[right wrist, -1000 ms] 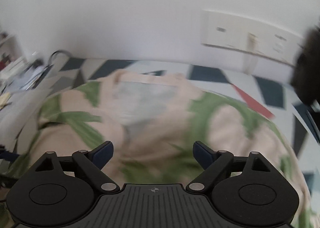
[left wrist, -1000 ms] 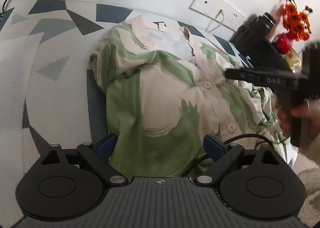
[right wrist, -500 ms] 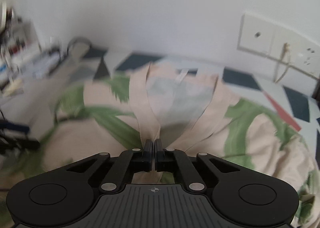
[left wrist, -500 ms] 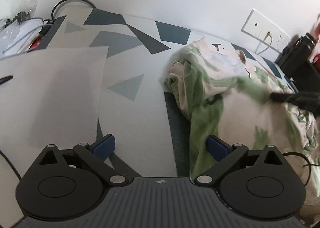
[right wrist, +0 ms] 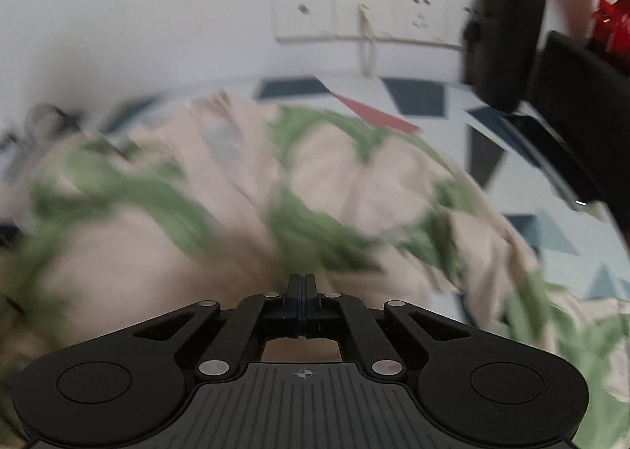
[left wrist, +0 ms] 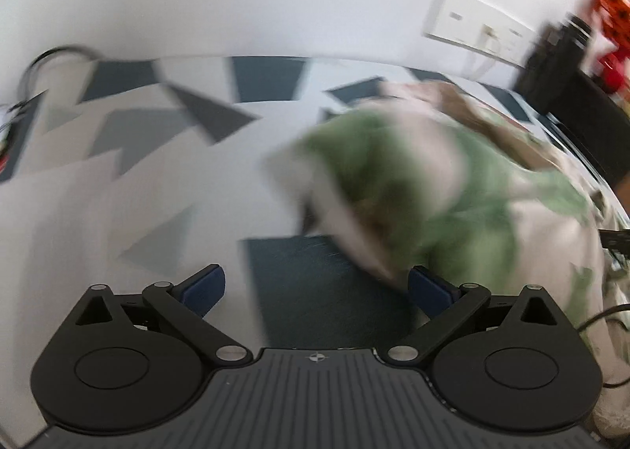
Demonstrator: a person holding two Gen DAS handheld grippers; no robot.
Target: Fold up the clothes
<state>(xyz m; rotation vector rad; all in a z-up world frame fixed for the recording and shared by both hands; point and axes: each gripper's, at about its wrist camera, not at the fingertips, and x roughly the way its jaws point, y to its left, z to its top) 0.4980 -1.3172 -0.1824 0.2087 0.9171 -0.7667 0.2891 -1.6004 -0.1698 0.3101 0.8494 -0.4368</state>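
Right wrist: black bottle upright, contents hidden.

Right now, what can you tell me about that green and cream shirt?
The shirt is soft, thin-looking cloth, cream with big green brush-like patches. It lies crumpled in a loose heap, not yet folded, on a tablecloth with grey and blue triangles. Both views are blurred, so small details like buttons are unclear. The right gripper has its jaws shut at the cloth, apparently pinching a bit of it. The left gripper has open jaws, one finger beside the shirt's edge.
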